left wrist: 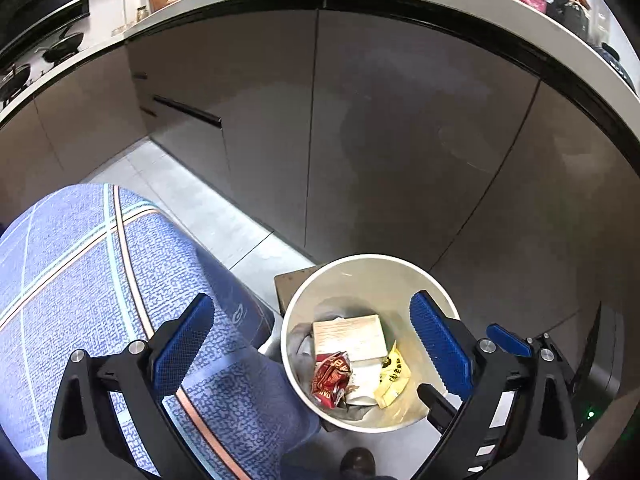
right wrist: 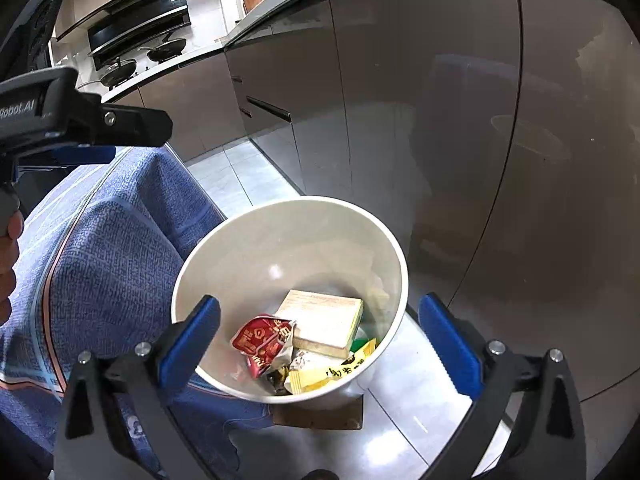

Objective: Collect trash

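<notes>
Pale grey tiled floor [right wrist: 240, 176], glossy, running along the foot of the taupe cabinet fronts [right wrist: 420, 100]. On it, close to the cabinet base, a small brown square board [right wrist: 320, 416], flat on the tiles; on that board, a round white plastic bin [right wrist: 280, 240], upright and open-topped, one board corner [left wrist: 292, 280] showing past its rim. Just beside the bin, away from the cabinets, a blue woven cloth with pale and pink stripes [right wrist: 120, 280], draped down over something hidden beneath, its lower edge near the tiles. Whether cloth and bin touch: unclear.
</notes>
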Motion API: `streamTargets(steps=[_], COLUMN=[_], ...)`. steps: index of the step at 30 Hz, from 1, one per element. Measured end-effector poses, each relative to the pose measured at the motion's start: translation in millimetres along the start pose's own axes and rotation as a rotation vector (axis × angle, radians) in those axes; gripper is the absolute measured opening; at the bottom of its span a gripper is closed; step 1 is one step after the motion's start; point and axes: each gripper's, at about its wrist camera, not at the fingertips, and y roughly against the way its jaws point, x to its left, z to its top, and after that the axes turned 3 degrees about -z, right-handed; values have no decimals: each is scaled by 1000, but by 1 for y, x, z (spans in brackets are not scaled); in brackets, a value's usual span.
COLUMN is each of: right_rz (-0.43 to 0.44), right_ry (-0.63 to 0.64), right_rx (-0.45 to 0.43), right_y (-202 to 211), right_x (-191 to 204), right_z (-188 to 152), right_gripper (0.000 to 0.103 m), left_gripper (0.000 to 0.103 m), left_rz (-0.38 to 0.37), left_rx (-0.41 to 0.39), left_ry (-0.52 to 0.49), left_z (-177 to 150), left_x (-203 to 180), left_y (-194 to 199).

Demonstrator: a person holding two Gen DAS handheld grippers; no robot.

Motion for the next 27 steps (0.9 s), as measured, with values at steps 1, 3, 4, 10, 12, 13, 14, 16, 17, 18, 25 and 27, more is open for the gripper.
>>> streamTargets(steps=[1,3,4,10,12,13,14,16,17,18,25,27], right_rz=[-2,0,1,2,0,0,0,-1,-2,-2,3,-4], right_ry=[0,0,-1,2,4,4,3,3,5,5,-1,-2], right_rx=[2,3,5,4,1,0,-1,-2,-5,-7,-18,-32], right_y=[-1,-1,-1,2,3,4,4,6,7,8,24,35], right_x=[0,1,0,3,4,4,4,5,6,7,14,18], right_z=[2,3,2,2,3,4,4,6,7,7,14,19], right_gripper=[100,100,100,100,100,100,100,100,100,100,100,100], left_gripper=[95,95,95,95,95,95,95,95,95,95,95,95], left_rz=[0,6,10,11,8,6,5,5,4,3,8,19], left_rx=[6,4,4,2,3,2,1,-4,-5,-5,-32,-50], left_ry=[6,7,5,2,3,3,2,2,2,2,16,33], left_z=[0,1,1,-7,-7,-6,-6,-5,-6,-6,-6,-7], left_x=[2,4,2,-2,-2,-2,-2,-1,-1,-1,4,8], left_y=[-1,-1,-1,12,14,15,17,20,21,22,46,61])
